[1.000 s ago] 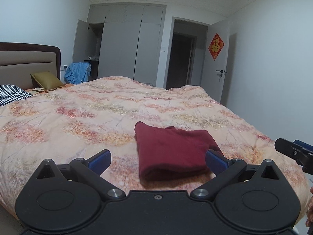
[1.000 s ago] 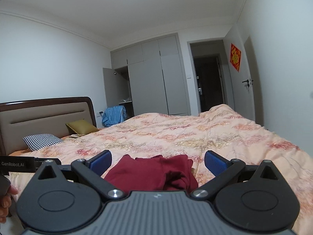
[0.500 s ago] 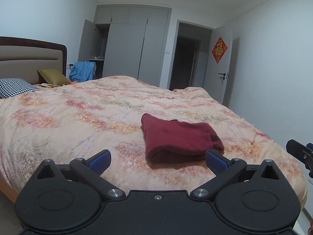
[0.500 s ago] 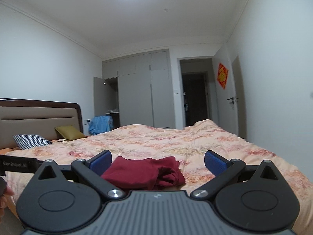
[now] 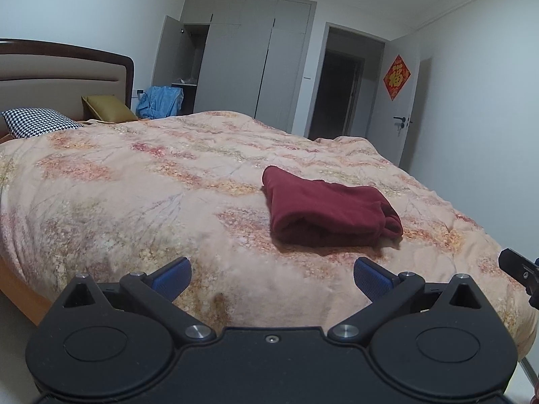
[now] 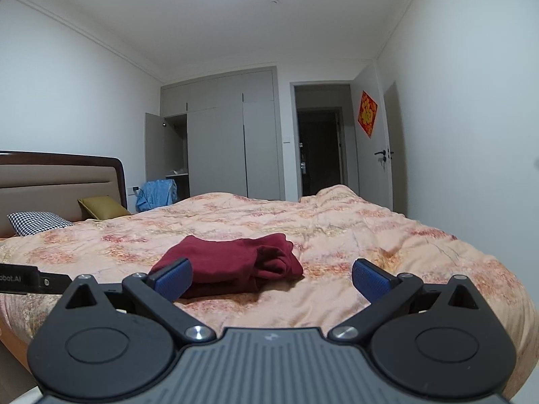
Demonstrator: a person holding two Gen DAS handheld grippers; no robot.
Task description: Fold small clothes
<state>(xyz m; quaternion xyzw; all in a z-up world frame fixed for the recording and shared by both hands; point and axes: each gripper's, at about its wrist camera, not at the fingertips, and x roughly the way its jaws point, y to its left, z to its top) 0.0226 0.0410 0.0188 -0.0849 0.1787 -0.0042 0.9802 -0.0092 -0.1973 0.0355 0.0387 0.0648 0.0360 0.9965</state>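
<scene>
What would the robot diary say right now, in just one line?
stage: fold looks done | red garment: folded, lying on quilt | left claw: open, empty | right claw: open, empty

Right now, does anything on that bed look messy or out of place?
Little. The red garment lies folded on the quilt, though its right end is bunched rather than flat. Both the left gripper and the right gripper are open and clear of it. Behind the bed, one wardrobe door stands open.
</scene>
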